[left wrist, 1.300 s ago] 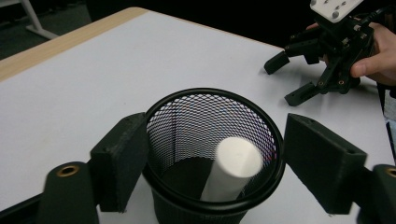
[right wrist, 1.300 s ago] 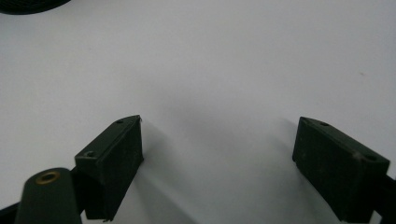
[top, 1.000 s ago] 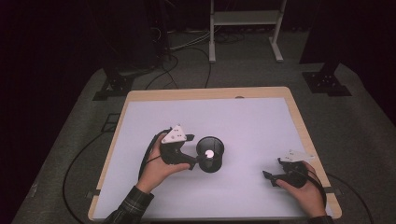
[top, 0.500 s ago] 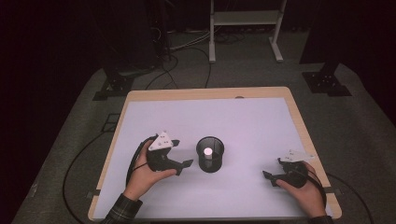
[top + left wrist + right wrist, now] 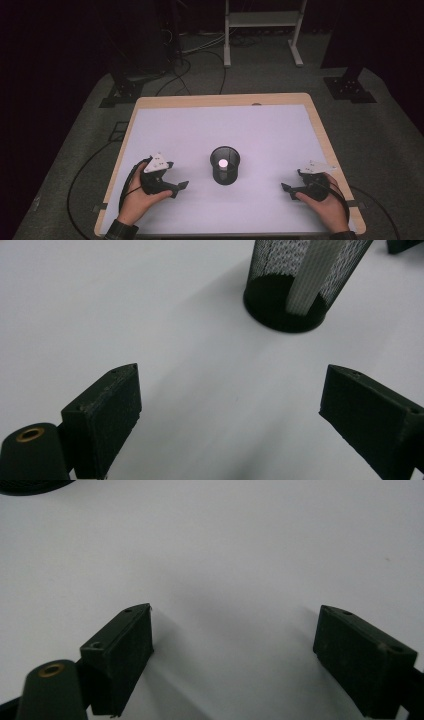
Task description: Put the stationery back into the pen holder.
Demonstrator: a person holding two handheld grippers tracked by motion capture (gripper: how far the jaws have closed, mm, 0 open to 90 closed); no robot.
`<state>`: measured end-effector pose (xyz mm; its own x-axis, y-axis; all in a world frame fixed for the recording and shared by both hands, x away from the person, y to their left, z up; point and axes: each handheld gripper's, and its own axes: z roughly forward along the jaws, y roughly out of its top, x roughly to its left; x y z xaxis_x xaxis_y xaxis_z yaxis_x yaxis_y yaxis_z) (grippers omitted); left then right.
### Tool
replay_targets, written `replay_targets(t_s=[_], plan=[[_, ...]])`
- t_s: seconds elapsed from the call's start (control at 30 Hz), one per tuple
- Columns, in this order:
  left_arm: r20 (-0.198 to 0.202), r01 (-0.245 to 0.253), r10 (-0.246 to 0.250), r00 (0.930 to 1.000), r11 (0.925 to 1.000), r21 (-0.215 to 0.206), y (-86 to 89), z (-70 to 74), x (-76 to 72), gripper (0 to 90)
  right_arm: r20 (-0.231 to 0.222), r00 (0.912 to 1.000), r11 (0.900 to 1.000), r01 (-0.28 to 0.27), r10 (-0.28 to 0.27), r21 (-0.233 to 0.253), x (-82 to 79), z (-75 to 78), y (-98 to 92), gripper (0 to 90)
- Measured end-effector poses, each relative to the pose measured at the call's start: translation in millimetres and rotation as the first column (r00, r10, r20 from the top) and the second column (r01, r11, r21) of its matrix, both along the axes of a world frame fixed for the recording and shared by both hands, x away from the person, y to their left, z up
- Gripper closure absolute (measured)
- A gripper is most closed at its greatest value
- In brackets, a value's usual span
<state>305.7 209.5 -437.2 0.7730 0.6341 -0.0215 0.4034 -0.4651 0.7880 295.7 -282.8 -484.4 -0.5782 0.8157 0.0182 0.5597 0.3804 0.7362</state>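
Table (image 5: 150, 107), wooden edge, pale lilac-white top, standing on grey carpet. Black mesh cup (image 5: 225, 164), upright, a little forward of the table's middle toward the person's side, roughly midway between the two hands; a white cylinder (image 5: 224, 162) stands inside it, seen from above as a pale round end, and in the left gripper view as a light column (image 5: 314, 275) behind the mesh wall of the cup (image 5: 277, 300), slightly tilted. Left gripper (image 5: 181, 186), held in the person's left hand (image 5: 140, 197) at the near left of the table, grey three-cornered plate on top, pointing toward the cup but apart from it; in its own view the two black jaws stand wide apart with bare table top between them, nothing held. Right gripper (image 5: 285, 189), held in the right hand (image 5: 327, 202) at the near right corner, close to the table's edge, pointing inward toward the cup and well apart from it; jaws spread wide in its own view, nothing between them, resting low over the table surface. Cables trail from both grippers off the near edge. Background: white metal stand (image 5: 262, 20), dark equipment bases, loose cables on the floor.
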Motion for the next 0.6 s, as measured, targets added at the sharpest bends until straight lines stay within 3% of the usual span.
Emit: replay_targets(t_s=[0.6], plan=[[-0.064,-0.082,0.09,0.9939,0.9904,0.111,37.3,-23.4,-12.2,9.0,-0.001,1.0,1.0,0.001,-0.001,0.001,0.0,0.0,0.0,14.8]])
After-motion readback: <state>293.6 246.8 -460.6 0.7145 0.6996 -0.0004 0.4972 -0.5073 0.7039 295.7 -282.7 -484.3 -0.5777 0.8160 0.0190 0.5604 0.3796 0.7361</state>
